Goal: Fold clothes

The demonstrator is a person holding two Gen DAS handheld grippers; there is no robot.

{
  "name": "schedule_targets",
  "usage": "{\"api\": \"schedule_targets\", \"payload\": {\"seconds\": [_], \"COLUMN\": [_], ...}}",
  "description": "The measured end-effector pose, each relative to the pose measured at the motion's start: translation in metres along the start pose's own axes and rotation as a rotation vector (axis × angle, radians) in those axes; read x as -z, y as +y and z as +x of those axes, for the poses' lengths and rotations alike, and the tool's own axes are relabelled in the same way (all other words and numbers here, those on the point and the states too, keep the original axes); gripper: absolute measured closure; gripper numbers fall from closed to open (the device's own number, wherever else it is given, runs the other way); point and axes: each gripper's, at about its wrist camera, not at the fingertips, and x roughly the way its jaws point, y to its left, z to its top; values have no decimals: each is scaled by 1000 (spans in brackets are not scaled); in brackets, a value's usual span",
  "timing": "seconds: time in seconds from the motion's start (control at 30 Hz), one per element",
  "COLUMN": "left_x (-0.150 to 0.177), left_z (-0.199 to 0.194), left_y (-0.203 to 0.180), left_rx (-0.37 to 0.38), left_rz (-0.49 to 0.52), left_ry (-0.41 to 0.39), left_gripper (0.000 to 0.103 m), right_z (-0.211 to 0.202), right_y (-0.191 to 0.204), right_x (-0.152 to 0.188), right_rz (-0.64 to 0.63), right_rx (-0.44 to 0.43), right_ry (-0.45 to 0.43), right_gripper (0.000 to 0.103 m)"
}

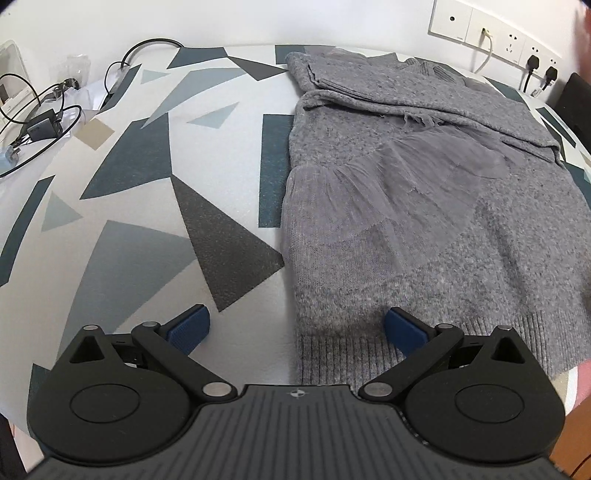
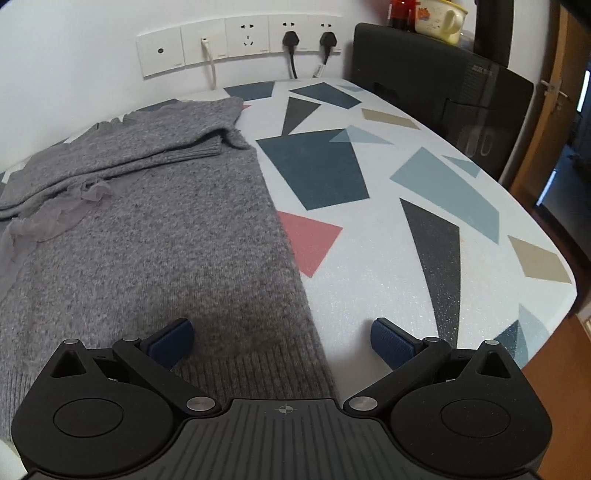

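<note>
Surface (image 2: 369, 258) has a white cover with blue, grey, tan and pink shapes. Wall sockets (image 2: 236, 40) straight ahead, two black plugs (image 2: 291, 38) in. Black printer-looking box (image 2: 443, 92) ahead-right, yellow mug (image 2: 439, 16) on top. Tangled black cables (image 1: 40, 110) far left.

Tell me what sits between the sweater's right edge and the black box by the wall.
Only bare patterned tabletop separates the sweater from the box, in the right wrist view.

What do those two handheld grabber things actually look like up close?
Both look alike. The left gripper and the right gripper each have a matte black ribbed body with a small crosshair mark, two round black discs, black link arms with silver pins, and blue textured fingers.
</note>
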Motion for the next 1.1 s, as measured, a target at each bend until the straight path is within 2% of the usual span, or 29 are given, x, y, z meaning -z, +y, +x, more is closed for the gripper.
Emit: {"api": "schedule_targets", "payload": {"seconds": [0.27, 0.47, 0.7, 0.9, 1.1], "left_x": [-1, 1, 4, 2, 2], "left_z": [0, 0, -1, -1, 0], "left_y": [-1, 0, 1, 3, 0], "left_rx": [-7, -2, 21, 53, 63], "left_rz": [-11, -4, 31, 77, 99], "left_ry": [3, -13, -31, -8, -17], "left_gripper": [0, 0, 0, 0, 0], "right_z": [-3, 1, -1, -7, -6], "right_y": [0, 1, -4, -12, -15], "right_x": [6, 0, -2, 5, 6], "right_rz": [4, 11, -66, -139, -111], "right_rx": [3, 9, -52, -117, -111], "right_ry": [-19, 7, 39, 32, -6], "right_gripper": [1, 1, 1, 1, 1]}}
